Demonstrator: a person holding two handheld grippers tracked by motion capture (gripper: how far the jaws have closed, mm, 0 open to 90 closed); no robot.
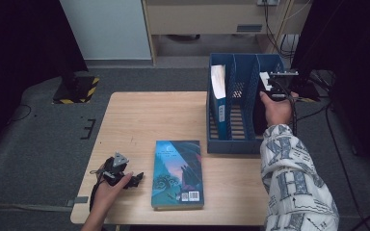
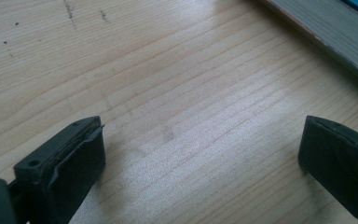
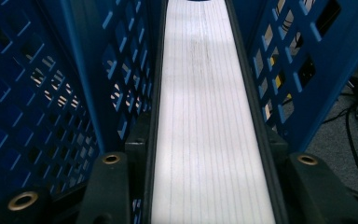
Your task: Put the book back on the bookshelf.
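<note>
Right gripper: jaws pinch a dark-covered book by its two covers, white page edge facing the camera and running straight up between the jaws. In the high view the right gripper sits over the rightmost compartment of the blue file rack, and the book stands on edge inside that compartment, seen as a dark slab.

Left gripper: jaws spread wide, nothing between them, resting low on the bench well left of the rack. Left gripper view shows bare wood grain between the jaws.

Hard to read: the held book's title and far end are cut off; its lower part is hidden by the rack wall. The right hand covers most of the gripper body.

Around: a teal paperback lies flat just in front of the rack, between the two grippers; its page edge shows at the corner of the left gripper view. A blue-covered book stands in the rack's leftmost compartment; perforated blue dividers flank the held book closely on both sides.
</note>
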